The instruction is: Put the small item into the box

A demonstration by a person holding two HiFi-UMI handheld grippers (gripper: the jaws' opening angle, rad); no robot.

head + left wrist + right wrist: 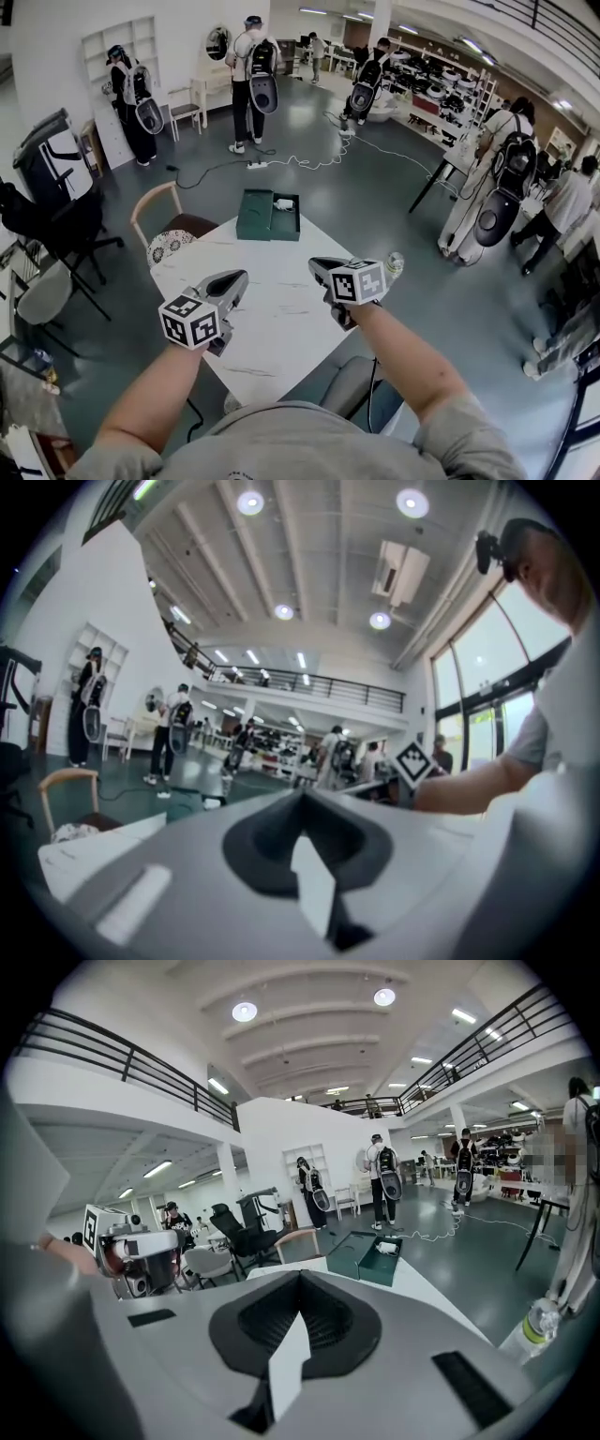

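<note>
While left gripper [238, 276] and right gripper [318, 263] fingers press together; green box [253, 215] open, white item [284, 203] inside

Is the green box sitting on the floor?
No, the green box lies open on the far end of the white table, not on the floor.

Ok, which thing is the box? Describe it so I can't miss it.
Start at the white table straight ahead. The box lies at its far end, flat and opened into two halves side by side. It is the only dark green thing on the table, and its right half holds a small white item.
</note>
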